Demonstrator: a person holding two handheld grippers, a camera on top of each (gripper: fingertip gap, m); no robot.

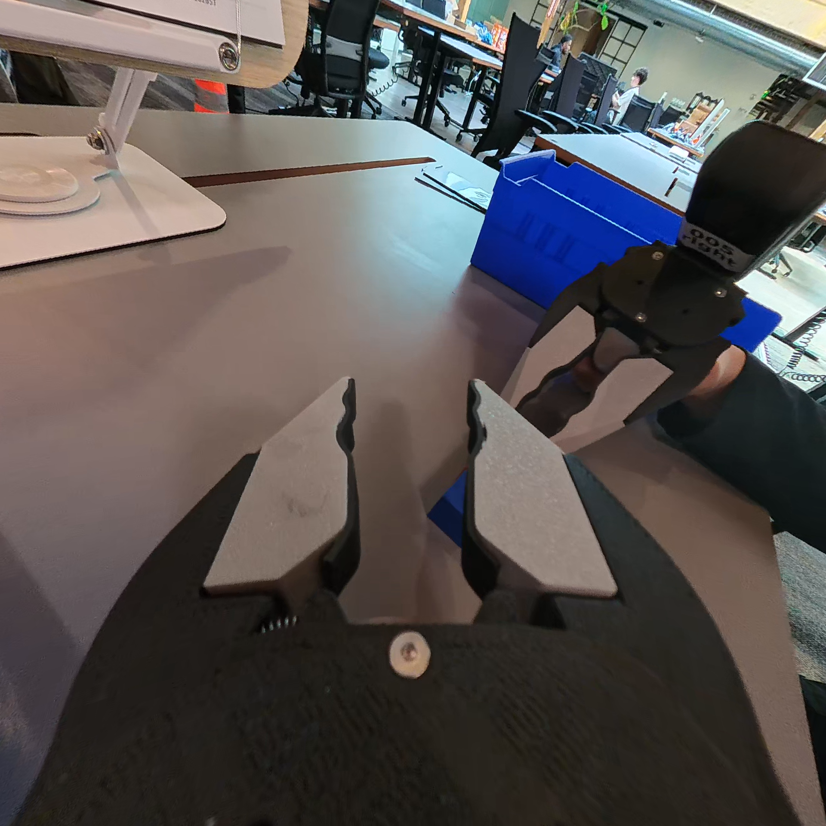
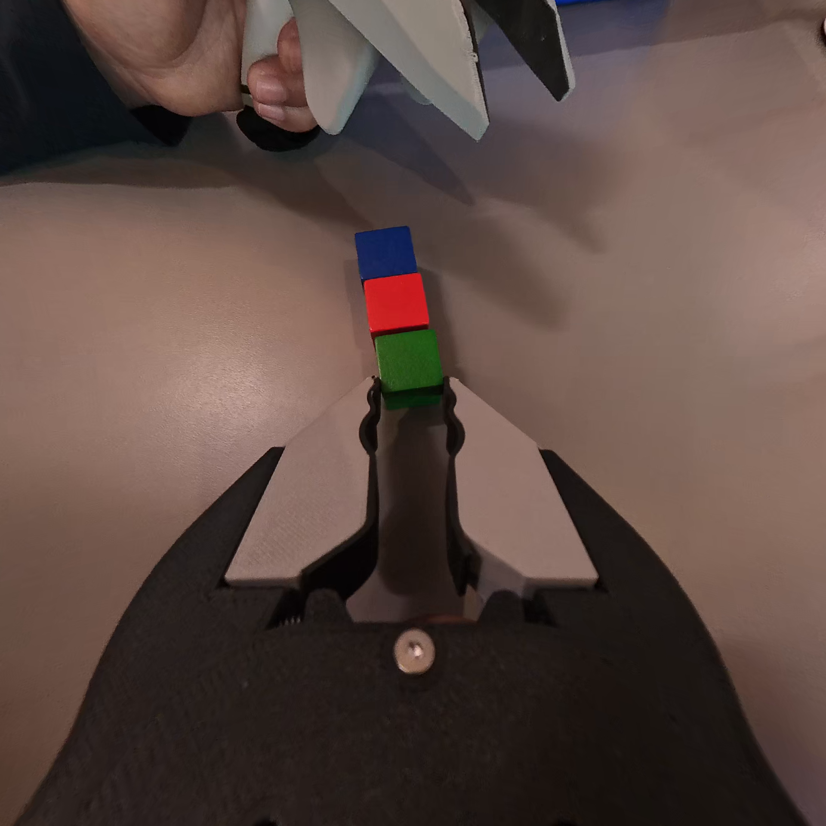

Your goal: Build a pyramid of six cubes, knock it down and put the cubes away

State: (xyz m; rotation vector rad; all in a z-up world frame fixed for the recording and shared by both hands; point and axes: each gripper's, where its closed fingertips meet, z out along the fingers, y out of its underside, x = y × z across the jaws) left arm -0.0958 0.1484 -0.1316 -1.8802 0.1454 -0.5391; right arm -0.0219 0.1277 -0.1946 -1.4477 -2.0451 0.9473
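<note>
In the right wrist view, a blue cube (image 2: 385, 252), a red cube (image 2: 395, 304) and a green cube (image 2: 409, 362) stand touching in a straight row on the grey table (image 2: 179, 357). My right gripper (image 2: 413, 384) is shut on the green cube, the nearest one, with its tips on the cube's two sides. My left gripper (image 1: 411, 393) is open and empty, above the table. It also shows in the right wrist view (image 2: 518, 116), beyond the blue cube. Part of a blue cube (image 1: 447, 509) shows under its right finger. The right gripper (image 1: 538, 420) points down beside it.
A blue plastic bin (image 1: 558, 232) stands on the table at the far right, behind the right gripper. A white stand with a flat base (image 1: 134, 201) stands at the far left. Desks, chairs and people are in the room beyond. The gap from one gripper's tips to the other's is roughly 10 centimetres.
</note>
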